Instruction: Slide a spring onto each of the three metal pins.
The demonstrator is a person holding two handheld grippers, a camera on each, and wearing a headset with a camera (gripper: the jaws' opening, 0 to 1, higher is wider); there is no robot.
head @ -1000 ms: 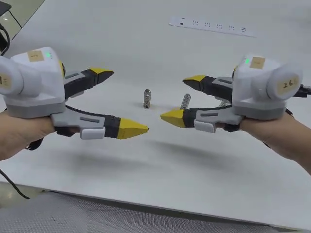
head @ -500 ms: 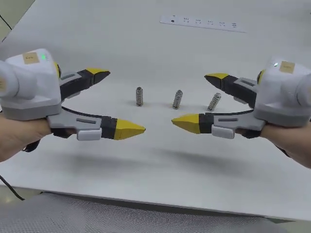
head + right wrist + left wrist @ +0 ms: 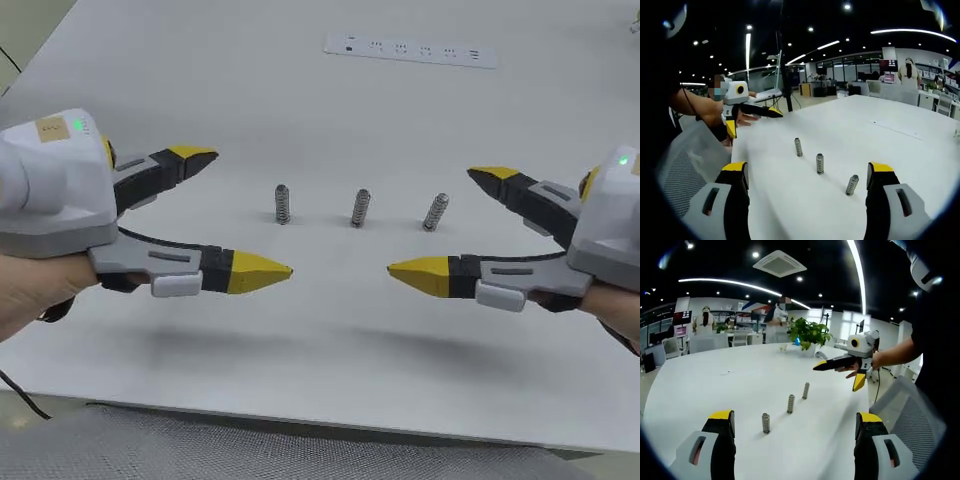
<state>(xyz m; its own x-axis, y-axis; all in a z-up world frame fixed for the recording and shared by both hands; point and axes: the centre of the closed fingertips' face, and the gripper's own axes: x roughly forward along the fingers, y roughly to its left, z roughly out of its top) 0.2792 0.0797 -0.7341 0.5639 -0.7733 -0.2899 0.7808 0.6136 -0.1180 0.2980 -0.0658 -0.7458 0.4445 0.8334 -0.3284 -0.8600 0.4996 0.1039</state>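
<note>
Left tool (image 3: 245, 210) is released, its yellow-tipped jaws spread wide around nothing, and the right tool (image 3: 431, 220) faces it across the bench (image 3: 320, 330), just as wide and just as empty. A tan sticker (image 3: 50, 128) sits on top of the left tool's white body beside a lit green lamp (image 3: 76, 125), but its writing is too blurred to read; a second green lamp (image 3: 626, 160) glows on the right tool. Between the two tools, a little farther from the person, three springs stand in a row on the bench and apart from one another: the left spring (image 3: 282, 203) and the middle spring (image 3: 360, 207) upright, the right spring (image 3: 435, 212) leaning. Whether a pin runs inside each coil I cannot tell. The bench is plain matt white, with a white power strip (image 3: 410, 50) lying near its far edge. Around it is an open office with a dark ceiling, long strip lights, a square ceiling vent (image 3: 780, 262), a leafy plant (image 3: 810, 332), a grey mesh chair (image 3: 905, 405) and people (image 3: 705, 322) standing beyond the far side. A second ago the tools were closer together and the right tool hid the right spring; now it is well out to the right, so the whole row shows in the gap.
</note>
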